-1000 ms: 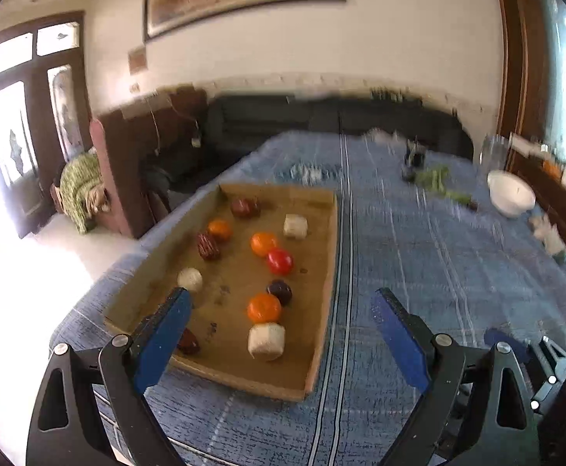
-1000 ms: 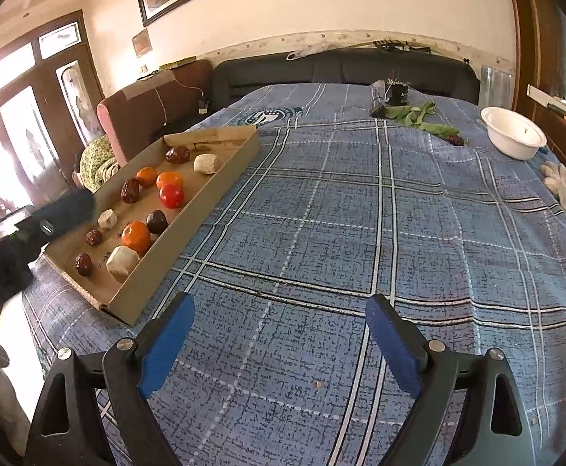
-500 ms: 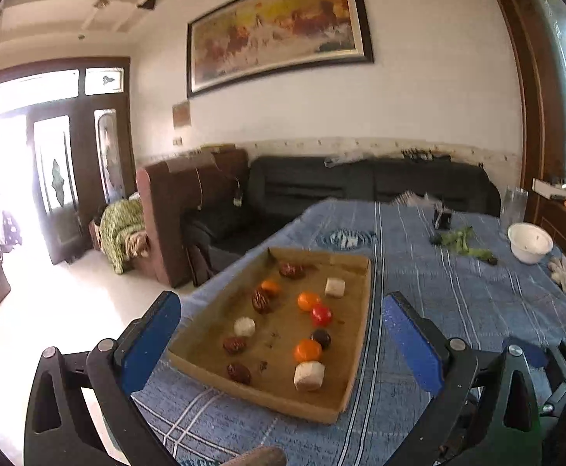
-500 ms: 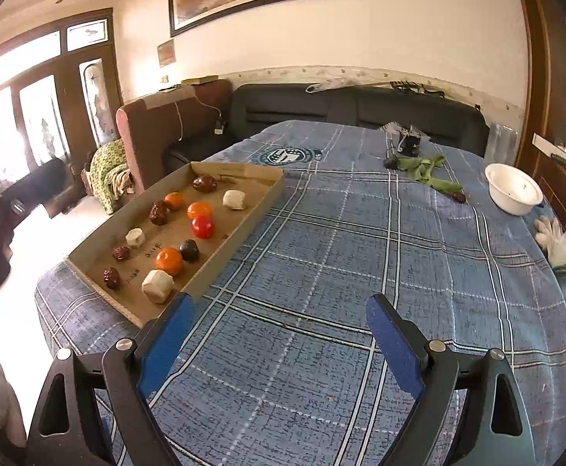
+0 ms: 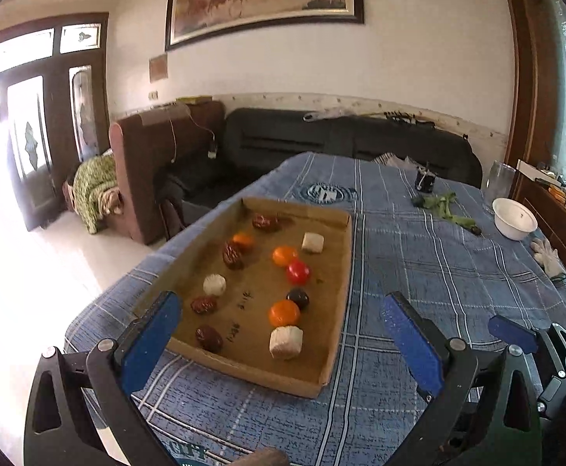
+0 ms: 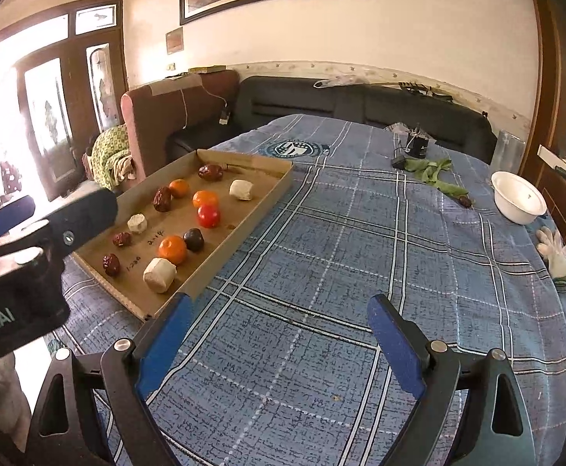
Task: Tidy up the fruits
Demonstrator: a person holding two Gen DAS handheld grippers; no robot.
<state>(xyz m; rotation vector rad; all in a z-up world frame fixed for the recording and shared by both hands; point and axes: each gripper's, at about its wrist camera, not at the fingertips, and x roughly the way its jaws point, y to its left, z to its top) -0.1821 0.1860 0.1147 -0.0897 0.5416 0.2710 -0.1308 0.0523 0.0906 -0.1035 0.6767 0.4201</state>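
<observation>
A shallow cardboard tray [image 5: 344, 272] [image 6: 252, 213] lies on the blue plaid table and holds several fruits: oranges [image 5: 284, 312] [image 6: 172, 249], a red tomato [image 5: 297, 272] [image 6: 208, 215], a dark plum [image 5: 297, 297] [image 6: 193, 239], brown dates [image 5: 209, 338] [image 6: 111, 264] and white chunks [image 5: 286, 342] [image 6: 159, 275]. My left gripper [image 5: 279, 328] is open and empty, above the tray's near end. My right gripper [image 6: 279, 328] is open and empty over bare cloth, right of the tray. The left gripper's body [image 6: 30, 248] shows in the right wrist view.
A white bowl [image 5: 514, 219] [image 6: 519, 197], a white glove [image 6: 554, 252], green leaves [image 6: 432, 173] and a small black device [image 6: 417, 146] lie at the table's far right. A glass jar [image 5: 497, 184] stands by the wooden cabinet. Sofas stand beyond the table.
Both grippers rose and tilted up, then the left one came back down and closer to the tray. Both stayed open; the fruits have not moved.
</observation>
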